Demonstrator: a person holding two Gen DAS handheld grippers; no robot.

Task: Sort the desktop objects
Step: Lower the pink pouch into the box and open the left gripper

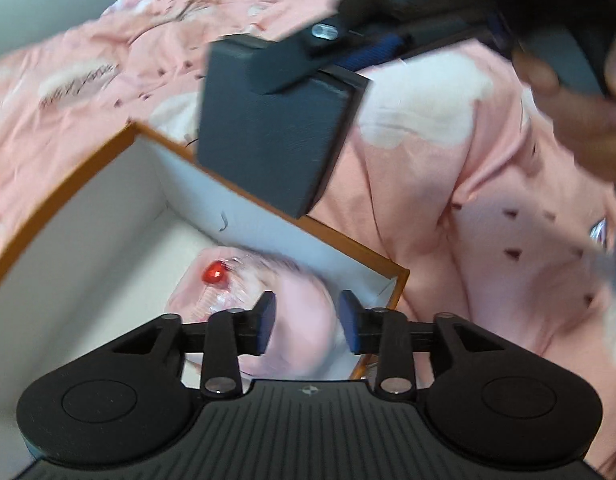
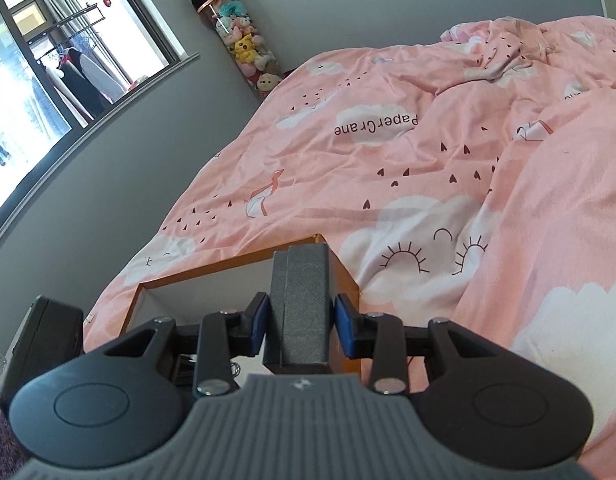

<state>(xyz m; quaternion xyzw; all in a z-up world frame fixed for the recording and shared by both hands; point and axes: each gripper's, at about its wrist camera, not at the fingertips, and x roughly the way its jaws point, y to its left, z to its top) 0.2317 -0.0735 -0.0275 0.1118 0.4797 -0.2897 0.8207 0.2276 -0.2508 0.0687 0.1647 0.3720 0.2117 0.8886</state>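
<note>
1. Left gripper (image 1: 307, 322): jaws apart, nothing clamped. It points down into the box (image 1: 87, 216).
2. A pink pouch (image 1: 267, 312) with a red bead (image 1: 214, 273) lies on the box floor, below and between the open pads; blur hides whether they touch it.
3. Right gripper (image 2: 297, 322): both blue pads press on a dark grey case (image 2: 299, 308), held upright.
4. In the left wrist view, the case (image 1: 267, 136) hangs over the box's far wall, with a hand (image 1: 580, 120) behind the gripper.
5. The box, orange outside and white inside, rests on a pink quilt (image 2: 408, 168).
6. Farther off: a tube of plush toys (image 2: 239, 40) against the grey wall, and a window (image 2: 47, 64).
</note>
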